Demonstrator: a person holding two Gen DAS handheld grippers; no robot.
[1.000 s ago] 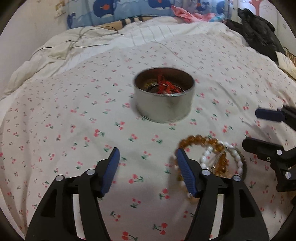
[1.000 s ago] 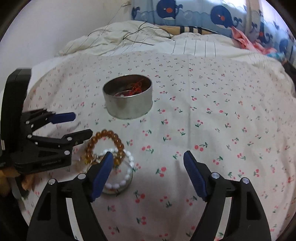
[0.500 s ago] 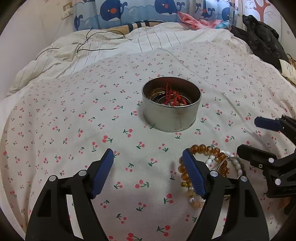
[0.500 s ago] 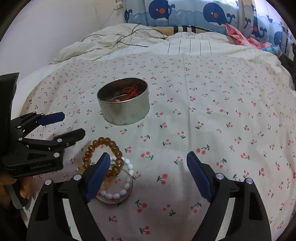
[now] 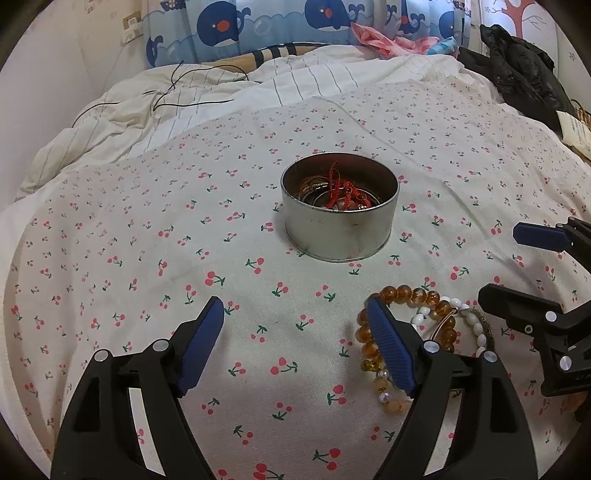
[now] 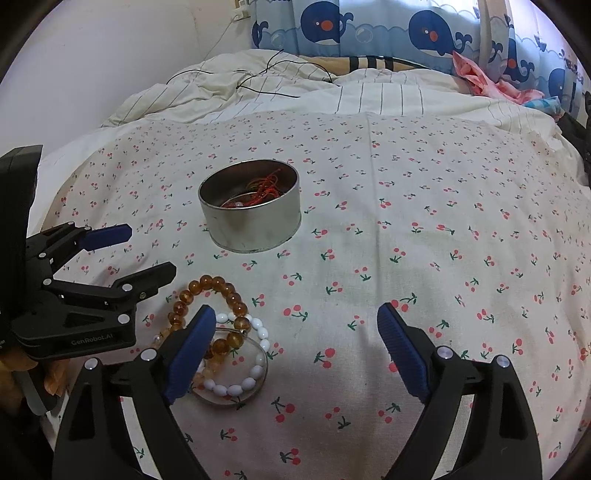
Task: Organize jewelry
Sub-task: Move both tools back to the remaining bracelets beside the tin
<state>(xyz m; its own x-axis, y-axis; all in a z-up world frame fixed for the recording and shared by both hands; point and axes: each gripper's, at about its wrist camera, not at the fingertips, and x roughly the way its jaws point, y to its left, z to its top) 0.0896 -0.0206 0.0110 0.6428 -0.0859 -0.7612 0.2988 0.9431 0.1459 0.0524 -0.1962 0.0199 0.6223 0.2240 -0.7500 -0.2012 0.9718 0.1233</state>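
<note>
A round metal tin [image 5: 340, 225] stands on the cherry-print bedsheet and holds red cord and gold jewelry; it also shows in the right wrist view [image 6: 251, 214]. A pile of bracelets lies near me: an amber bead bracelet [image 6: 218, 291], a white bead bracelet [image 6: 243, 384] and a thin bangle, also in the left wrist view [image 5: 417, 299]. My left gripper [image 5: 295, 343] is open and empty, its right finger just left of the pile. My right gripper [image 6: 297, 347] is open and empty, its left finger over the pile's edge.
A striped white duvet [image 5: 280, 88] with a black cable [image 5: 177, 92] is bunched at the back. Whale-print fabric [image 6: 369, 29] hangs behind it. Dark clothing [image 5: 524, 77] lies at the far right. A wall [image 6: 110, 55] borders the bed on the left.
Both grippers have drawn back and risen, so the tin and the bracelets sit farther away. Both stay open. The bracelets have not moved.
</note>
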